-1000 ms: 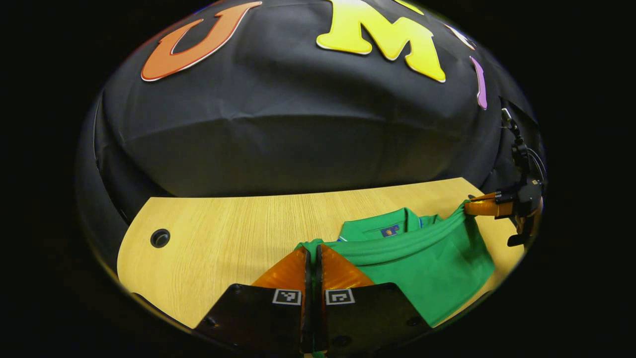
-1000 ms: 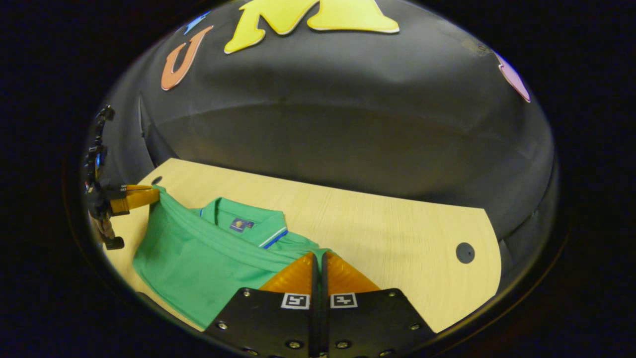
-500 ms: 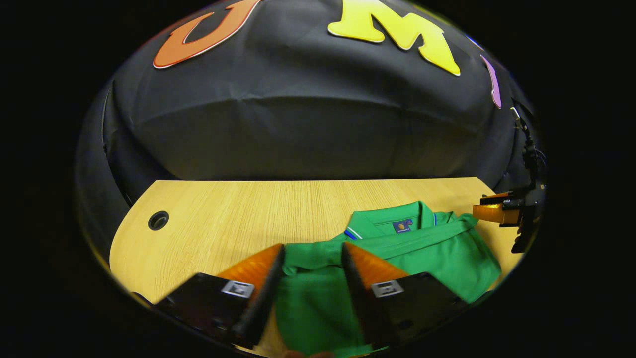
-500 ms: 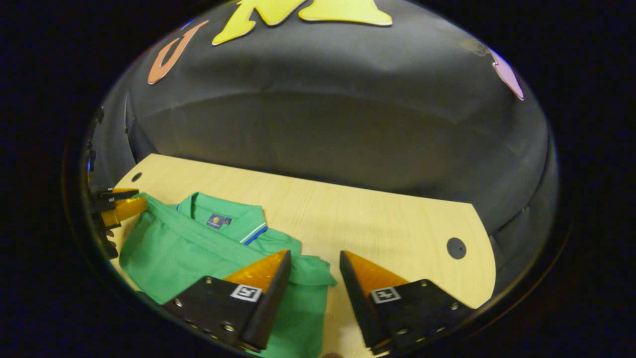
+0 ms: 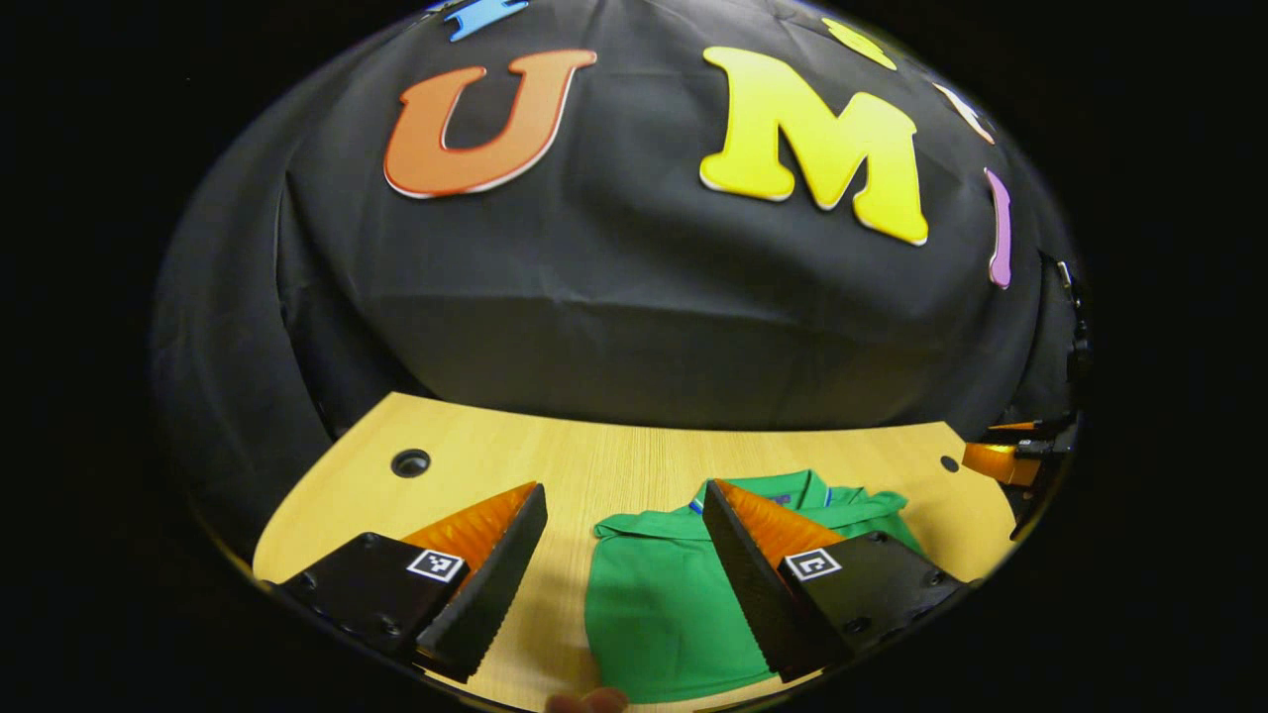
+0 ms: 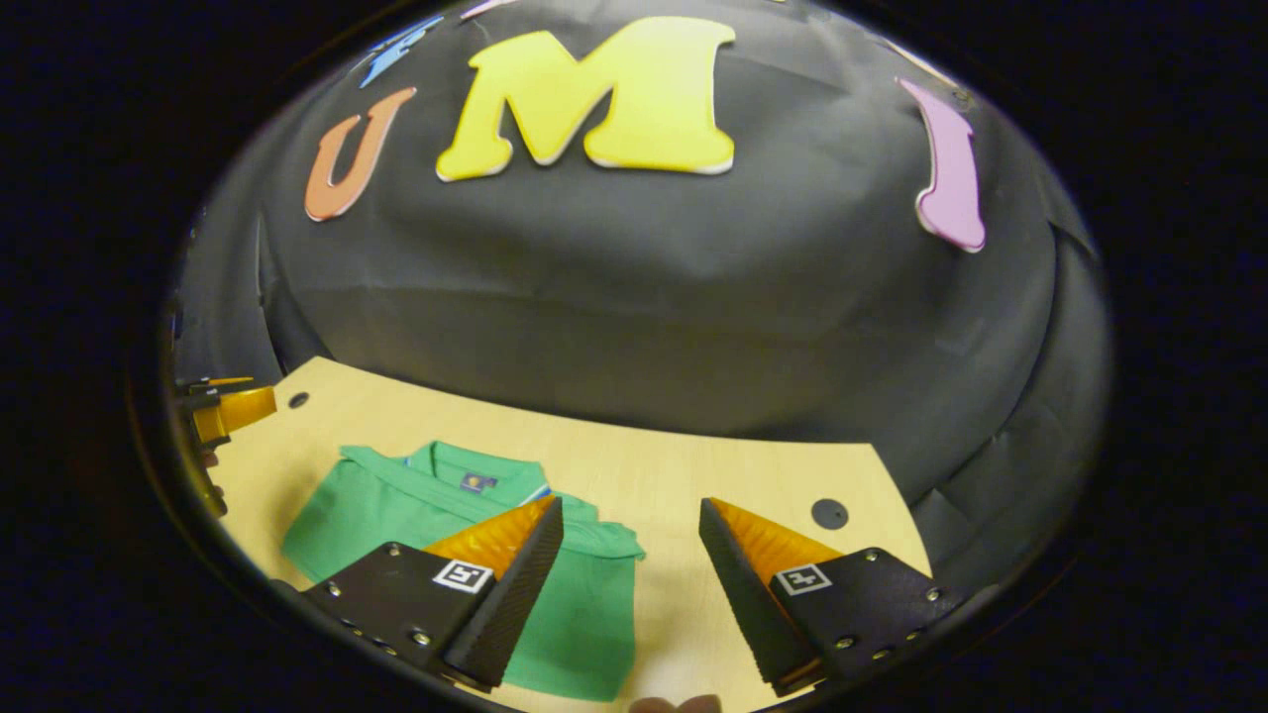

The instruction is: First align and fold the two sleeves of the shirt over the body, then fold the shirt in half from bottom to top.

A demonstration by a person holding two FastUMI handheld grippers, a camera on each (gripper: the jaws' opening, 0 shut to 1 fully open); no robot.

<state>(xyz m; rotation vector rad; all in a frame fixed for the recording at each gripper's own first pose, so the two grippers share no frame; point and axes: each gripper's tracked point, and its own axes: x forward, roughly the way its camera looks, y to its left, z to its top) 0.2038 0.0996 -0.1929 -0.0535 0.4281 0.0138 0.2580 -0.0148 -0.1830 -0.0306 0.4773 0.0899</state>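
Observation:
A green polo shirt (image 5: 664,594) lies folded on the wooden table (image 5: 475,465), its collar toward the booth wall and its lower half laid up over the body. My left gripper (image 5: 622,487) hangs open above the shirt's left edge, holding nothing. In the right gripper view the shirt (image 6: 396,505) lies left of centre. My right gripper (image 6: 631,502) is open over the shirt's right edge and the bare table (image 6: 713,475). The right gripper (image 5: 1001,460) also shows at the far right of the left gripper view, and the left gripper (image 6: 233,408) at the far left of the right gripper view.
Round cable holes sit in the tabletop near its far corners (image 5: 410,462) (image 6: 828,513). Black cloth rises right behind the table's far edge. A person's fingertip (image 5: 584,701) peeks in at the bottom.
Both grippers were shut on the shirt's bottom corners near the collar. They opened, let the cloth go and rose back from it. The shirt now lies folded.

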